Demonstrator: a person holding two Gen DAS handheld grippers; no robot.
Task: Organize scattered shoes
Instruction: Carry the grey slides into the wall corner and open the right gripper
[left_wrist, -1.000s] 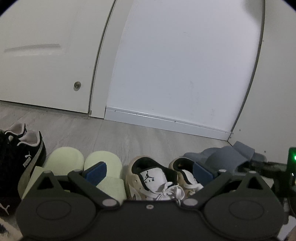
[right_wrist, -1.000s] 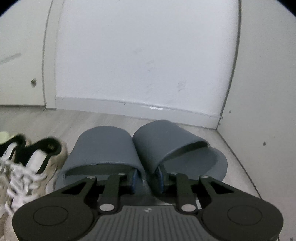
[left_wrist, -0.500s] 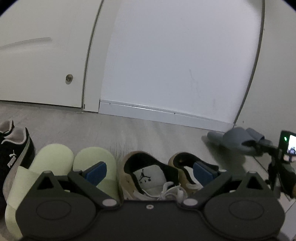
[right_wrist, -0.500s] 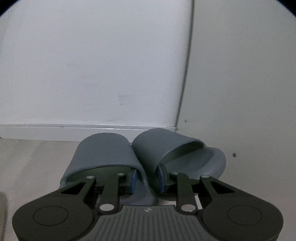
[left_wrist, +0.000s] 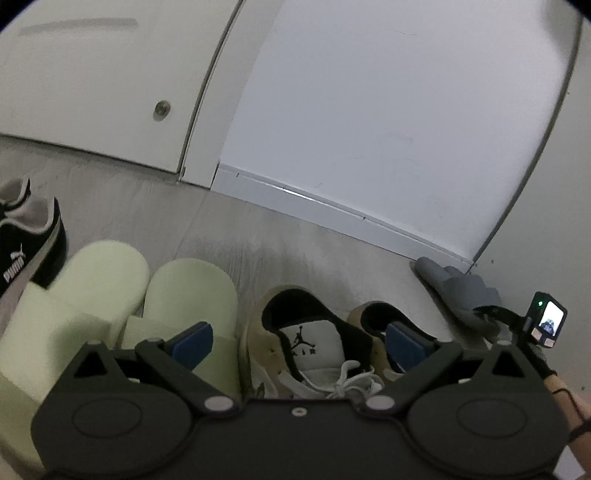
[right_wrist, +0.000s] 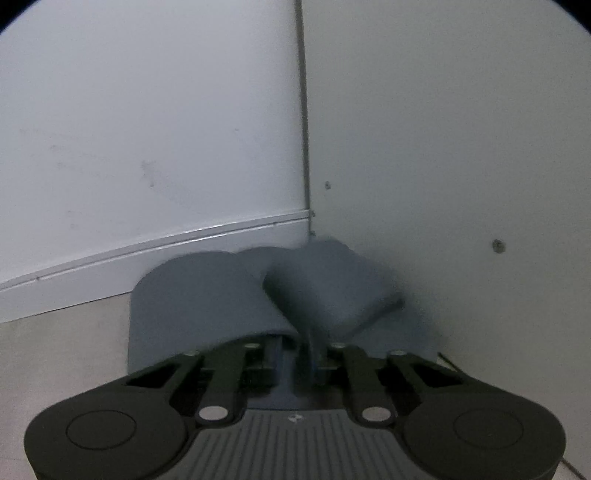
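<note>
Grey slides (right_wrist: 229, 295), a pair, now sit in the corner where the two walls meet, at frame centre of the right wrist view. The right gripper (right_wrist: 295, 360) pinches their inner edges together; its jaws have just been closing further, with the strap edges between them, and the right-hand slide looks tipped up and blurred. A second ago the same view showed the tan sneakers at lower left and open floor ahead; now only skirting board (right_wrist: 155, 251) and the wall corner show, so the pair has travelled to the end of the row. Judgement: carry nearly done, set-down and release remain.

Left wrist view: left gripper (left_wrist: 299, 341) with jaws wide apart, holding nothing, over the tan sneakers (left_wrist: 306, 332). Pale green slides (left_wrist: 147, 295) lower left, black sneaker (left_wrist: 29, 251) at left edge. The grey slides appear at far right by the corner, no longer just beside the sneakers.
</note>
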